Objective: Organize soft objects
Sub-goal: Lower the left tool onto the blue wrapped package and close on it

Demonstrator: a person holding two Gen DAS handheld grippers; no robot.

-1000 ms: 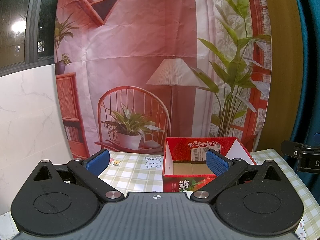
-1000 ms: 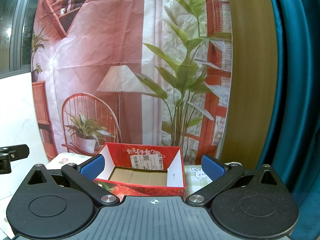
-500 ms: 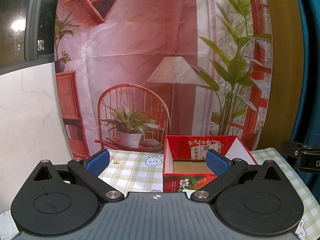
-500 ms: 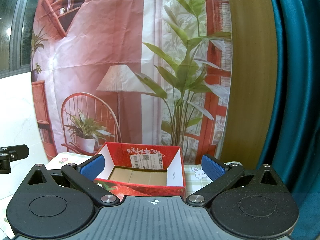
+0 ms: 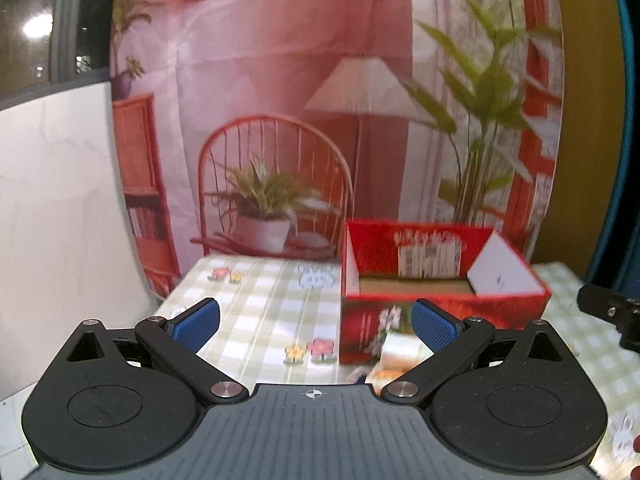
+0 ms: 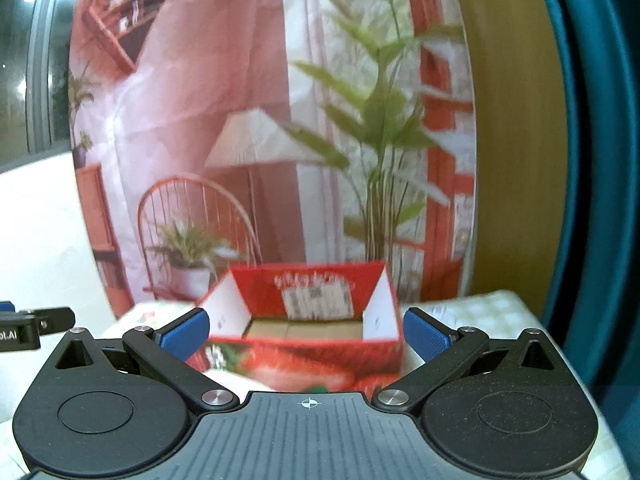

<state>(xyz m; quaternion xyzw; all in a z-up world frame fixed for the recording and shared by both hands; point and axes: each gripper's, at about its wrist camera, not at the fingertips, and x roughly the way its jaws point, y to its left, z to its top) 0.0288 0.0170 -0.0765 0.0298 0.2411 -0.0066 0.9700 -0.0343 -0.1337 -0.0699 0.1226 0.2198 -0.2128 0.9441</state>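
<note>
An open red cardboard box [image 5: 440,304] with a strawberry print stands on the checked tablecloth [image 5: 264,312], with nothing visible inside it. My left gripper [image 5: 316,324] is open just above the cloth, its right pad in front of the box's front wall. A pale soft item [image 5: 400,354] lies blurred in front of the box, close to that pad. In the right wrist view the red box [image 6: 304,360] sits straight ahead between the fingers of my right gripper [image 6: 305,336], which is open and holds nothing.
A printed backdrop [image 5: 280,80] with a chair, a lamp and plants hangs behind the table. A white wall panel [image 5: 60,200] is on the left and a teal curtain [image 6: 580,160] on the right. Each gripper shows at the edge of the other's view.
Both views have tipped downward and are blurred by motion. More tablecloth shows, the box sits higher in the frames, and the pale item has come into the left wrist view.
</note>
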